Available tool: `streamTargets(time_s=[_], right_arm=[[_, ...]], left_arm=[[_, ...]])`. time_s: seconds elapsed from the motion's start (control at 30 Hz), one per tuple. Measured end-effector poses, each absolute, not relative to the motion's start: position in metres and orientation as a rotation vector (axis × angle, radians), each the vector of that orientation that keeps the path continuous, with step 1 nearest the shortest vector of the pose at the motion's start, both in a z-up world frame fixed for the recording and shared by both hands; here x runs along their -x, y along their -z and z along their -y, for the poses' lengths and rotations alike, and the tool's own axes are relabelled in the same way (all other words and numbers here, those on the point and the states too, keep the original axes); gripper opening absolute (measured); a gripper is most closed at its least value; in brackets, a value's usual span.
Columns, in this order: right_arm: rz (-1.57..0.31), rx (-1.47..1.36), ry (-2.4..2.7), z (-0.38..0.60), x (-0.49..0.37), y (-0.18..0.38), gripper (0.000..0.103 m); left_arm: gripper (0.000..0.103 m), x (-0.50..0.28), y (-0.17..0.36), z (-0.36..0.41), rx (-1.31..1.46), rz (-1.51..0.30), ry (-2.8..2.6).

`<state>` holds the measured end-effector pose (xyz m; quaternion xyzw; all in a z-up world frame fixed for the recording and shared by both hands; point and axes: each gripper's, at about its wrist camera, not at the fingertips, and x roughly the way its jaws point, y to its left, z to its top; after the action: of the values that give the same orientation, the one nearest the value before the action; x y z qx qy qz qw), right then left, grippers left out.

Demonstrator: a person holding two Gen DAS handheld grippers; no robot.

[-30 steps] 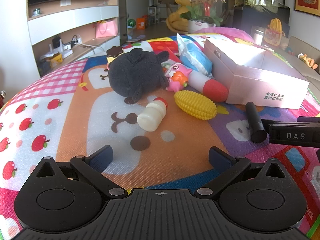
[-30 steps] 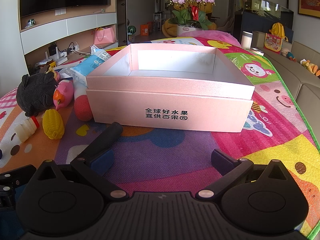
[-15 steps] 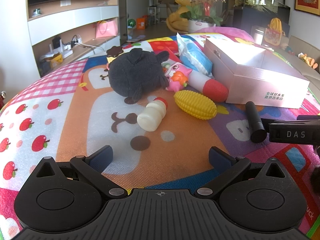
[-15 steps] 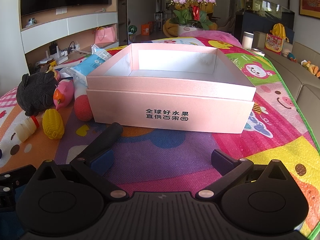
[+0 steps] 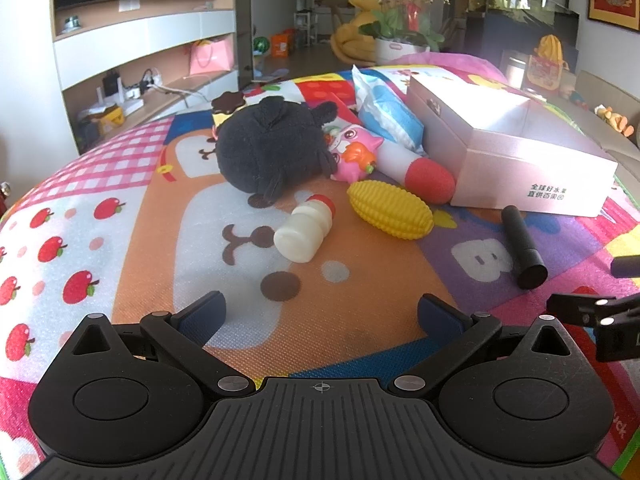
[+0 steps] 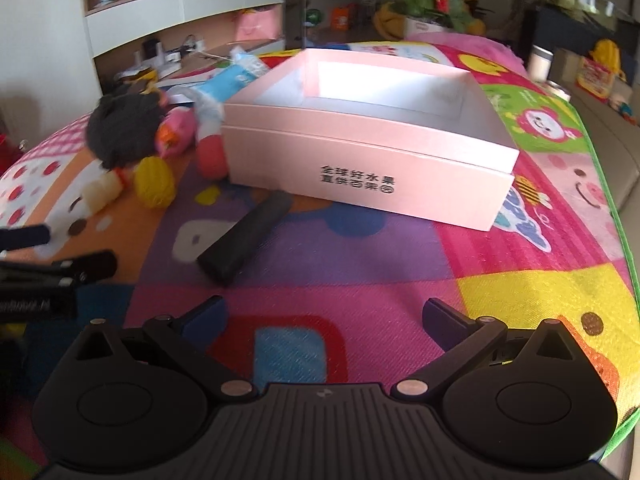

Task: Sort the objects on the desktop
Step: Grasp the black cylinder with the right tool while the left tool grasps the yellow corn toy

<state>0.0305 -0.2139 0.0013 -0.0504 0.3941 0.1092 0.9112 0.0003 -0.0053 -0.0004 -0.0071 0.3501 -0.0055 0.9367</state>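
Observation:
An open pink box (image 6: 368,160) (image 5: 516,168) stands on the colourful play mat. A black cylinder (image 6: 246,240) (image 5: 524,248) lies in front of the box. Left of it lie a yellow corn toy (image 5: 390,216) (image 6: 154,184), a small white bottle (image 5: 306,228) (image 6: 102,196), a black plush (image 5: 272,148) (image 6: 120,128), a pink toy (image 5: 354,156), a red-tipped tube (image 5: 420,172) and a blue-white packet (image 5: 388,120). My left gripper (image 5: 320,316) is open, short of the bottle. My right gripper (image 6: 324,320) is open above the mat, nearer than the cylinder.
The mat (image 5: 120,240) curves down at its left and right edges. Shelving with cables (image 5: 140,80) stands at the back left, and a flowerpot (image 5: 404,40) beyond the mat. The other gripper's body shows at the right edge of the left wrist view.
My right gripper has risen and pulled back, so the black cylinder now lies in full view ahead of its fingers. The left gripper has stayed put.

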Motion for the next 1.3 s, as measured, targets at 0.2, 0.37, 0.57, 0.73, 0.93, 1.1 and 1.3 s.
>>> streamTargets(time_s=[0.2, 0.37, 0.57, 0.73, 0.93, 1.1, 1.3], right_arm=[[-0.783, 0.122, -0.311, 0.197, -0.03, -0.002, 0.1], [-0.719, 0.197, -0.453, 0.15, -0.026, -0.003, 0.085], [-0.635, 0.183, -0.54, 0.127, -0.022, -0.013, 0.083], [-0.587, 0.269, -0.416, 0.14, -0.036, -0.011, 0.094], [-0.709, 0.165, -0.431, 0.156, -0.082, -0.006, 0.096], [-0.721, 0.129, -0.448, 0.164, -0.083, -0.003, 0.075], [-0.713, 0.094, -0.391, 0.196, -0.054, -0.012, 0.075]], left_arm=[[0.103, 0.002, -0.014, -0.02, 0.098, -0.661, -0.033], [0.103, 0.008, -0.032, -0.045, 0.144, -0.585, -0.087], [0.103, 0.013, -0.036, -0.069, 0.179, -0.573, -0.123], [0.103, 0.013, -0.024, -0.073, 0.196, -0.6, -0.099], [0.103, 0.015, -0.017, -0.064, 0.199, -0.607, -0.02], [0.103, 0.011, -0.022, -0.05, 0.14, -0.597, 0.055], [0.103, -0.015, -0.025, -0.016, 0.041, -0.618, 0.242]])
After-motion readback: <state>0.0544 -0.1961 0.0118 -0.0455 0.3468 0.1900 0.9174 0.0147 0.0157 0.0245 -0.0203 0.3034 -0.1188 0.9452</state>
